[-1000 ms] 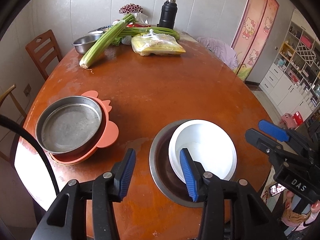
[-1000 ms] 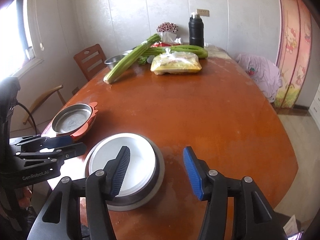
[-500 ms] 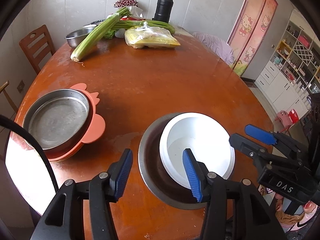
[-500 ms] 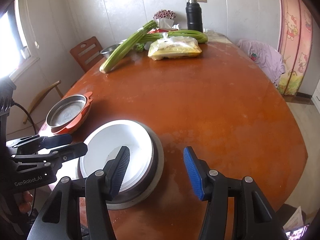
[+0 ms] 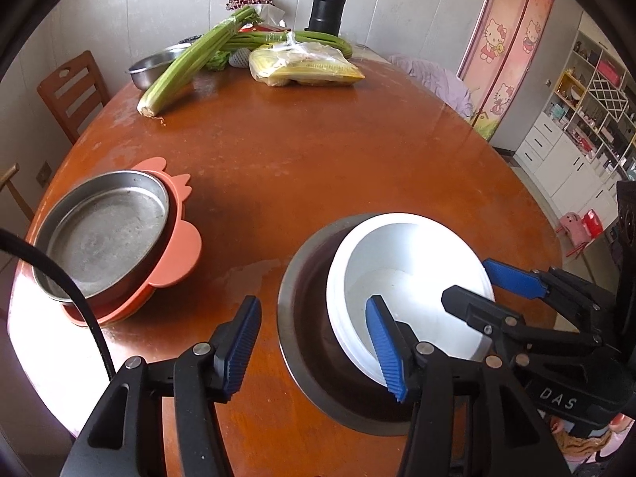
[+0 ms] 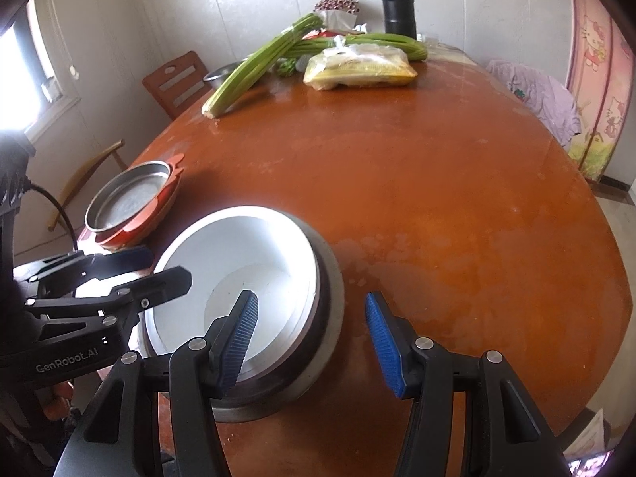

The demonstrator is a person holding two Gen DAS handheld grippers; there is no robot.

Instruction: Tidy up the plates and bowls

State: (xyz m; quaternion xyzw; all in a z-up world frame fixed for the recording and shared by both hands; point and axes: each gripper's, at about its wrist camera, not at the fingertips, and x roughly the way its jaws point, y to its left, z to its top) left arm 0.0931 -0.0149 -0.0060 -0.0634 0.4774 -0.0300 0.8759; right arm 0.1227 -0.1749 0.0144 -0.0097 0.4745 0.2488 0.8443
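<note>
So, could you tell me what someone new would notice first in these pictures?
Probably the bright white bowl sitting inside a steel bowl at the near edge of the orange-brown table, with both open tongs, left and right, straddling its rims. Next, the steel plate stacked on orange plates to the left, and the celery at the far end.

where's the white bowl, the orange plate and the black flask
white bowl (image 5: 401, 262): left wrist view, inner wall
orange plate (image 5: 181, 248): left wrist view, scalloped rim
black flask (image 6: 398, 10): right wrist view, body
</note>
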